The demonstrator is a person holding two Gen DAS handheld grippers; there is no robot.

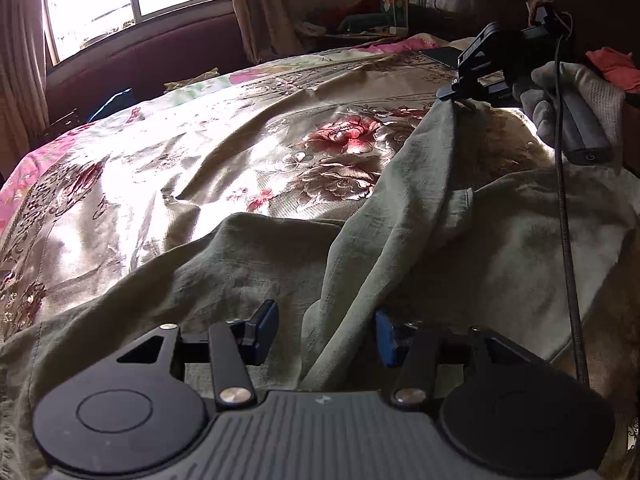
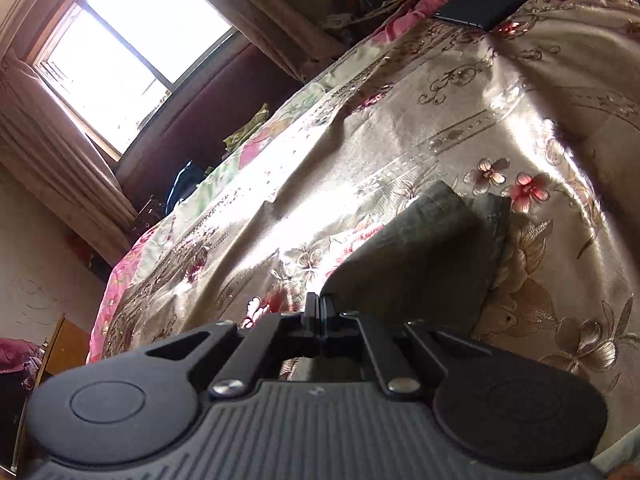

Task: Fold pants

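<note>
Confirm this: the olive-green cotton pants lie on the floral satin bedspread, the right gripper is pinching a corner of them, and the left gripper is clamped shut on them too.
Wrong about the left gripper: the left wrist view shows its jaws open, spread over the olive-green cotton pants. The rest holds: they lie on the floral satin bedspread, with the right gripper pinching a corner.

Bedspread (image 1: 168, 168) lies bare left of the pants (image 1: 360, 264); beyond them, a dark flat object (image 2: 482, 7) sits near the headboard

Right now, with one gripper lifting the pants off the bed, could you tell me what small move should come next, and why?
Probably close the left gripper on the pants. Its jaws stand open around a raised fold of the cloth, while the right gripper is shut on a lifted edge. Gripping both points should let the cloth be carried over the bedspread.
</note>
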